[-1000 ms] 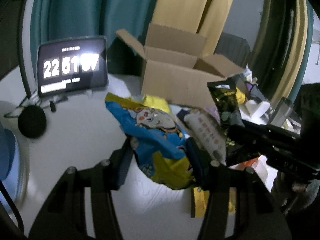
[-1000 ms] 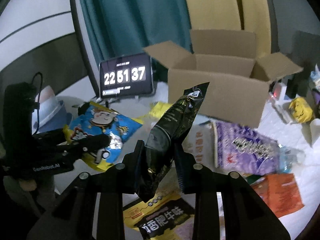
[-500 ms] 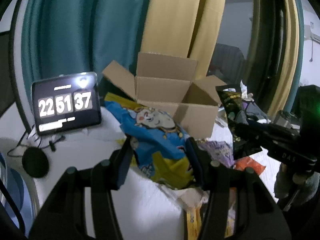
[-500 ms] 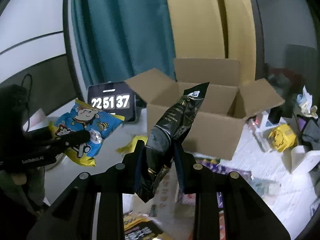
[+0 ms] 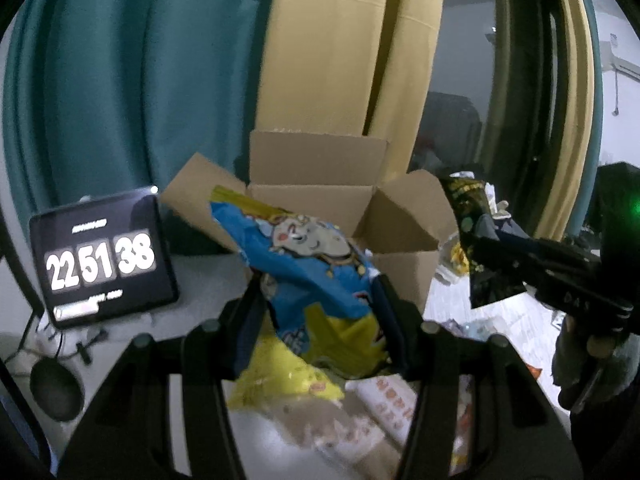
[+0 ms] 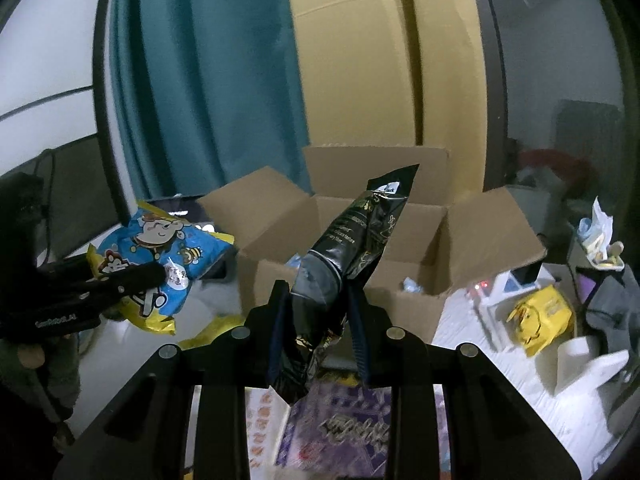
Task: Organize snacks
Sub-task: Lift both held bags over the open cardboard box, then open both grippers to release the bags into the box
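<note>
My left gripper [image 5: 320, 292] is shut on a blue and yellow cartoon snack bag [image 5: 312, 280] and holds it in the air just before the open cardboard box [image 5: 404, 220]. My right gripper [image 6: 318, 304] is shut on a black snack pouch [image 6: 352, 248], held upright in front of the same box [image 6: 472, 248]. Each gripper shows in the other's view: the right one [image 5: 476, 240] at right with the pouch [image 5: 476, 240], the left one [image 6: 160, 276] at left with the blue bag [image 6: 164, 248]. More snack packs lie on the white table below, among them a purple pack [image 6: 352, 428].
A tablet clock [image 5: 100, 260] stands left of the box, with a round black object [image 5: 56, 390] and cables before it. A yellow packet [image 6: 540, 316], white items and grey cloth lie right of the box. Teal and yellow curtains hang behind.
Both grippers have risen from the table with their bags and come closer to the box's opening. The clock went from 22:51:37 to 22:51:38.
</note>
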`<state>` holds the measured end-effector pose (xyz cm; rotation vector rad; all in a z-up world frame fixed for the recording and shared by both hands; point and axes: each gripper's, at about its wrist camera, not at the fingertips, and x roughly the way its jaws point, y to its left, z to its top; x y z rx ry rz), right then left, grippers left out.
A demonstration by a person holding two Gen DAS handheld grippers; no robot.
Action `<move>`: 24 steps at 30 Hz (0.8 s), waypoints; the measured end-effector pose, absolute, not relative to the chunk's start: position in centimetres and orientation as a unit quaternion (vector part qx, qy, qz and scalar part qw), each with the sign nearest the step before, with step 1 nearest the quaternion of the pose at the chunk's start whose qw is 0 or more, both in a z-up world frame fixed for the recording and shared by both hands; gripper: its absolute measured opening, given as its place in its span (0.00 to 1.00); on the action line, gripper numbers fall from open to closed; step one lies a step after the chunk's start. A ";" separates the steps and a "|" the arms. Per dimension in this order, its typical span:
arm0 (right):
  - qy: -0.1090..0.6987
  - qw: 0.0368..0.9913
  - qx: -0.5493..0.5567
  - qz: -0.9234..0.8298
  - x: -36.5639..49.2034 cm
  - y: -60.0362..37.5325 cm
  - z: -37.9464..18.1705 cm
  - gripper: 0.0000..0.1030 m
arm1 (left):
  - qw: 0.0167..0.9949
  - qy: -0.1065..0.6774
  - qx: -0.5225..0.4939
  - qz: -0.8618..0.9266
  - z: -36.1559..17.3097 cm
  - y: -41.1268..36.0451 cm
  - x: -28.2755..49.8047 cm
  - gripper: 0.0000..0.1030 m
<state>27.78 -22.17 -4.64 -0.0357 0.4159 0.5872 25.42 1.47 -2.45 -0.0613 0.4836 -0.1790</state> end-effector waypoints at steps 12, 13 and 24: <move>0.192 0.941 -0.023 0.277 33.5 -22.9 -3.6 0.30 | 0.971 0.222 -0.013 -0.092 -1.7 -0.2 31.8 0.53; 0.191 0.942 -0.023 0.276 33.8 -22.9 -3.5 0.30 | 0.971 0.220 -0.011 -0.091 -1.6 -0.2 32.5 0.53; 0.194 0.946 -0.016 0.259 39.4 -23.0 -3.9 0.30 | 0.968 0.236 -0.008 -0.088 -3.2 0.0 40.2 0.53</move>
